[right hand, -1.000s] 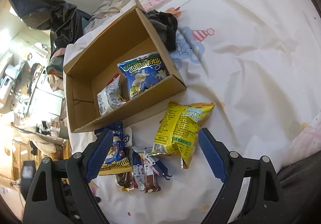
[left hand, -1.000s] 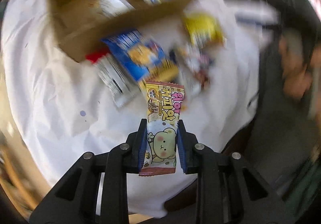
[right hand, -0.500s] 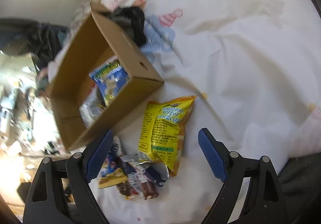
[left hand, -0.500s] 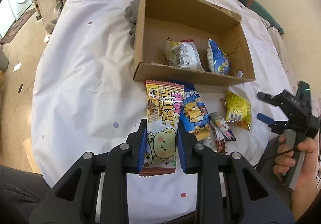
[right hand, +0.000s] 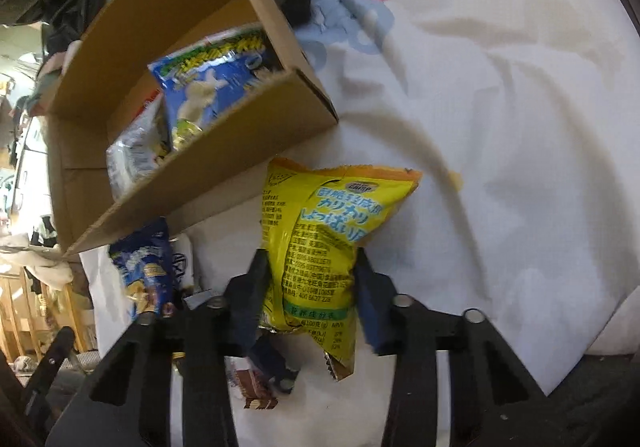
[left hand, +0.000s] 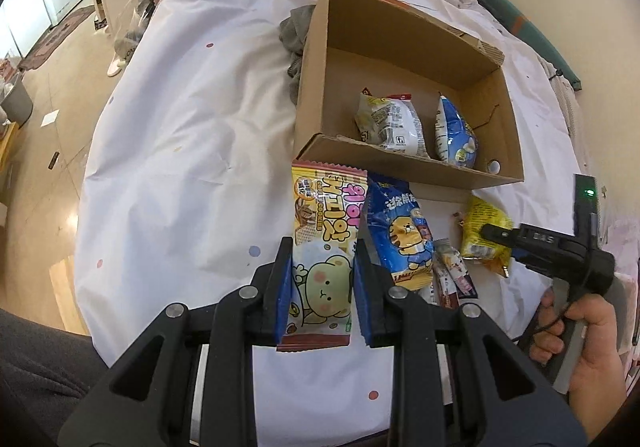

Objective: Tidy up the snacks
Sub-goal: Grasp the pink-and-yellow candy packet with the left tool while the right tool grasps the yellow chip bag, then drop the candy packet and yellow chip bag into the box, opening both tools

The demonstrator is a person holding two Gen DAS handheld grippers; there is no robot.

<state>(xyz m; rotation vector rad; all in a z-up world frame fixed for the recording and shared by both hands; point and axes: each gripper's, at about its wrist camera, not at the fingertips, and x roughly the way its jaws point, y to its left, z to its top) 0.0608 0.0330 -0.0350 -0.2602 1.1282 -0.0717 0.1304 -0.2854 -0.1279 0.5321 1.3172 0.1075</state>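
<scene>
Right now both grippers are loaded. Left gripper [left hand: 322, 287] is clamped on the wafer packet [left hand: 326, 247], pads on its two long edges, long axis running straight out along the fingers toward the cardboard box [left hand: 400, 163]. Right gripper [right hand: 310, 287] jaws have just been closing and now pinch the yellow chip bag [right hand: 320, 239] at its lower half, puckering the foil; the bag's long axis also points away from the fingers, top end nearest the box's front wall [right hand: 208, 175].

Key relation: the box lies directly ahead of both tools, open top up, front wall between each held snack and the inside. From the left wrist view, the wafer's far end nearly meets that wall at the box's left end, where the floor is bare; a white bag [left hand: 390, 119] and a blue bag [left hand: 456, 135] fill the right part. So the left looks better lined up for the empty space; the right is nearer the occupied end.

Loose on the sheet [left hand: 180, 151]: a blue tiger packet [left hand: 404, 239] and small bars [left hand: 452, 275], between the two grippers.
</scene>
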